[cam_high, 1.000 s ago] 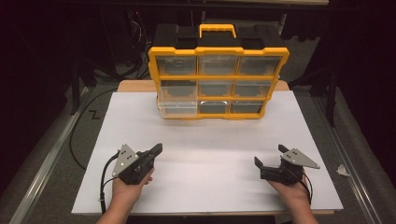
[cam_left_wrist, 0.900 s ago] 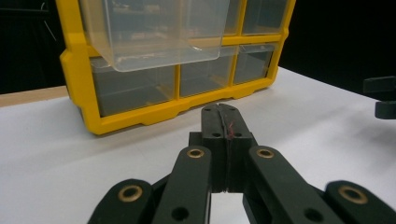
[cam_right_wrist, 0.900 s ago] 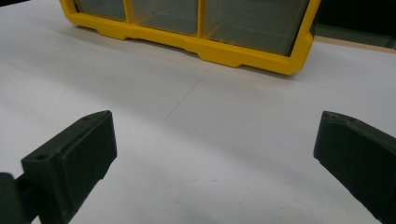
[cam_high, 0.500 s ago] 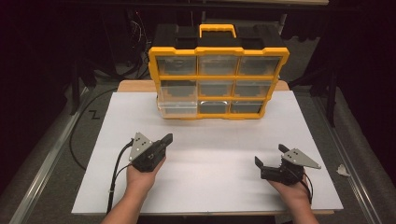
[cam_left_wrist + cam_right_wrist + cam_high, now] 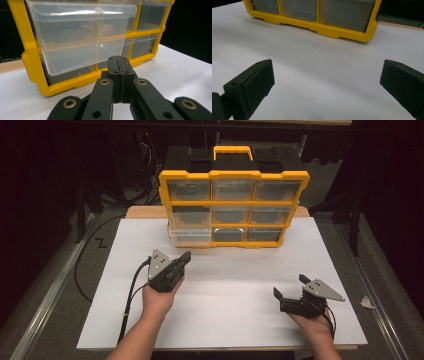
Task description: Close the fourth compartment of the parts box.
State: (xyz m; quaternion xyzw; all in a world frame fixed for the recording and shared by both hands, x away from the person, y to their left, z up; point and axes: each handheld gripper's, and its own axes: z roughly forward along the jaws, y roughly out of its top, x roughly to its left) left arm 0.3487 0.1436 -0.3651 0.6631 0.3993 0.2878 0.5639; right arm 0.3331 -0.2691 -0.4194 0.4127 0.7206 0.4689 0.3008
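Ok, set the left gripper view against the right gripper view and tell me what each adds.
Left gripper view alone: the left gripper with jaws shut on nothing, and a clear drawer standing out from the organizer's frame. Right gripper view alone: the right gripper with jaws wide open above bare white table. Both: the yellow organizer on that white surface.

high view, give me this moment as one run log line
left claw: shut, empty, pointing at bottom-left drawer | drawer: sticks out of yellow organizer | right claw: open, empty, over white sheet

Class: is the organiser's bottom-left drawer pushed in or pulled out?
Pulled out: the clear bottom-left drawer juts forward past the yellow frame, unlike its neighbours.
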